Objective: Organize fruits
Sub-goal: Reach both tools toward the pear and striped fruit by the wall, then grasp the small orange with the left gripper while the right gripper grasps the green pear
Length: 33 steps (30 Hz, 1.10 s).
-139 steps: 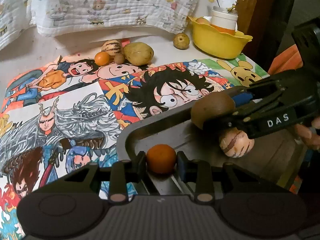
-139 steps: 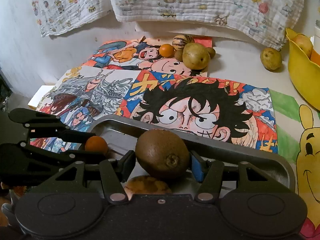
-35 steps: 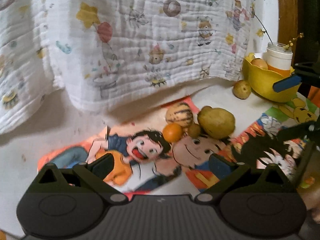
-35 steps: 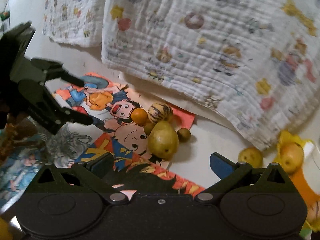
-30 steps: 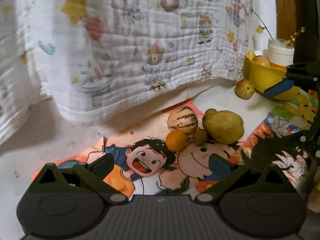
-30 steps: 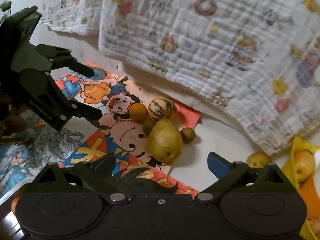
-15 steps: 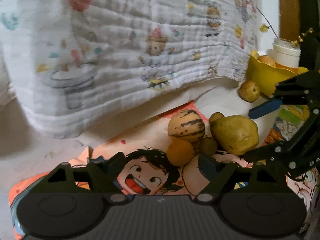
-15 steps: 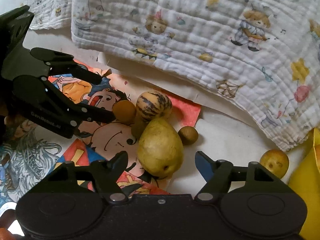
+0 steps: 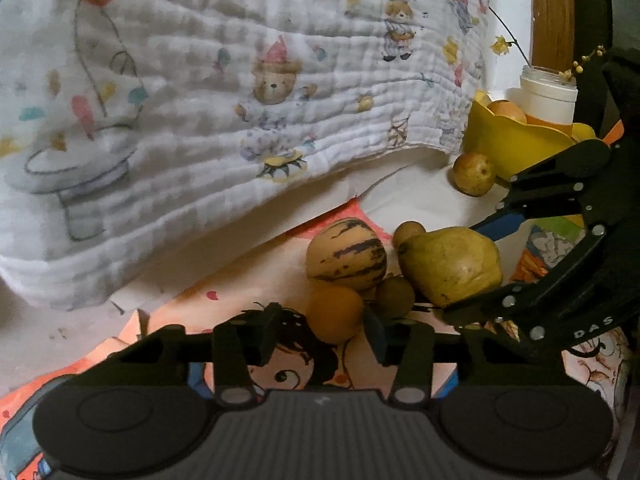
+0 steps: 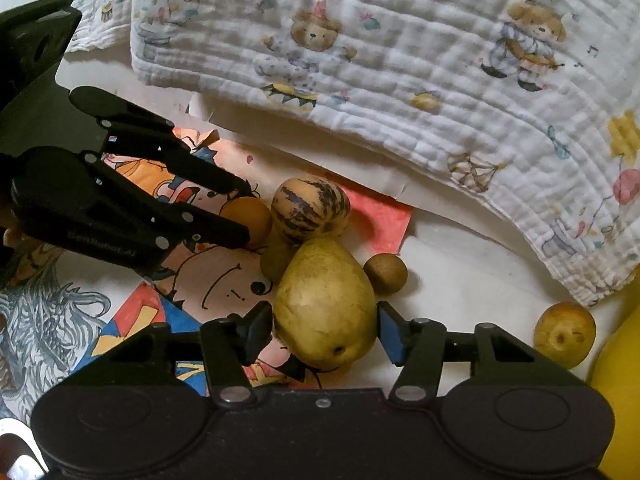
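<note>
- A pale cream tabletop (image 10: 460,264) carries a colourful cartoon-printed paper mat (image 10: 224,276).
- Directly on the bare surface: a small round brown fruit (image 10: 385,273), a speckled yellow-brown round fruit (image 10: 564,334), and apparently a yellow plastic bowl (image 9: 516,142).

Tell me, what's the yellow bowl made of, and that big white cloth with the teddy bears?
The yellow bowl looks like plastic: one even bright colour, smooth, with a thin wavy rim. The white cloth looks like soft cotton, maybe muslin: its surface is puckered into little squares, it sags in folds, and bears are printed on it.
</note>
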Available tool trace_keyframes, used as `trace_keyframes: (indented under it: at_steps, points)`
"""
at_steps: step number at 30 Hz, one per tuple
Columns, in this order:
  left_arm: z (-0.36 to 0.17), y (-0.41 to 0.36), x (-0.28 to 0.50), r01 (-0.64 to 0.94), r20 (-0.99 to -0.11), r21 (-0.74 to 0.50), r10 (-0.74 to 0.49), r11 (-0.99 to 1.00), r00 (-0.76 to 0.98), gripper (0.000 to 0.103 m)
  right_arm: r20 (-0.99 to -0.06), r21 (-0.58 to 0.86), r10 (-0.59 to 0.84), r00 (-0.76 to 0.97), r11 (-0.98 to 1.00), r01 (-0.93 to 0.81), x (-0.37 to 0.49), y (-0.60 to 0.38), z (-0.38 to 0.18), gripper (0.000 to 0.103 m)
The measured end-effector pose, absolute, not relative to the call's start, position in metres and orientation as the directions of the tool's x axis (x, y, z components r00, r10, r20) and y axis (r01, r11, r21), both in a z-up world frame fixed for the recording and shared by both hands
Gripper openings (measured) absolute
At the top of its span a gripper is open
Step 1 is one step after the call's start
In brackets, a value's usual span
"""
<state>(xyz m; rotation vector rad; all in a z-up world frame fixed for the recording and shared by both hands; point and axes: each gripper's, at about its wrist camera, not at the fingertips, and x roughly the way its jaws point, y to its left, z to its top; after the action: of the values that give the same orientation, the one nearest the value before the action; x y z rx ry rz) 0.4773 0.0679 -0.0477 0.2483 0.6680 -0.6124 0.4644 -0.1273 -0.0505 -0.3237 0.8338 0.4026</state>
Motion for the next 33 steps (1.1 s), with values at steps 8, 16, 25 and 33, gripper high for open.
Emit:
trace_keyframes:
  at_steps: [8, 16, 25, 33]
  points:
    - [-0.049, 0.062, 0.482, 0.606, -0.656, -0.001, -0.458, 0.795, 0.6, 0.036, -0.771, -0.103, 0.222, 0.598, 0.882, -0.46, 0.472, -0.129, -0.049, 0.057]
    - [-0.048, 0.066, 0.48, 0.551, -0.67, -0.041, -0.431, 0.834, 0.604, 0.035, -0.759, -0.09, 0.224, 0.611, 0.894, -0.439, 0.469, -0.13, -0.051, 0.056]
    - [-0.038, 0.071, 0.461, 0.523, -0.673, -0.063, -0.423, 0.85, 0.607, 0.034, -0.734, -0.012, 0.284, 0.617, 0.903, -0.43, 0.454, -0.144, -0.047, 0.056]
    - [-0.017, 0.063, 0.426, 0.533, -0.644, -0.078, -0.451, 0.843, 0.618, 0.034, -0.702, 0.016, 0.321, 0.636, 0.9, -0.436, 0.423, -0.15, -0.025, 0.056]
